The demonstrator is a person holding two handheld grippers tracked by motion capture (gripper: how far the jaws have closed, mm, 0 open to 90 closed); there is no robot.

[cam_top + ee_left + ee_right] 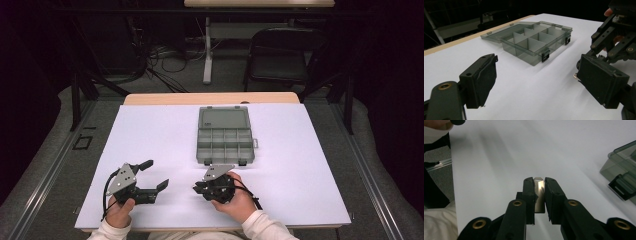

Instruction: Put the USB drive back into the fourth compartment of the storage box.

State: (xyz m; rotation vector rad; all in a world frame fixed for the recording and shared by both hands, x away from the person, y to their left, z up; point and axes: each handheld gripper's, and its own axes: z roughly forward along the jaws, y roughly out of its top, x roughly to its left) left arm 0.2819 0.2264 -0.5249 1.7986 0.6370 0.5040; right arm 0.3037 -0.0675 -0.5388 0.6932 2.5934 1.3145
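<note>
The right gripper [539, 186] pinched a small metal piece [539, 195] by its flat sides w/ fingers, low over the surface [165, 135]; thin, stiff, light, probably slippery; left gripper [156, 175] fingers spread, empty.

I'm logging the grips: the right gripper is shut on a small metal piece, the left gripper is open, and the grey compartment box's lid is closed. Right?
Not quite: the compartment box has its lid open, laid back flat, as the left gripper view shows. The rest holds: the right gripper is shut on a small metal piece, and the left gripper is open.
</note>
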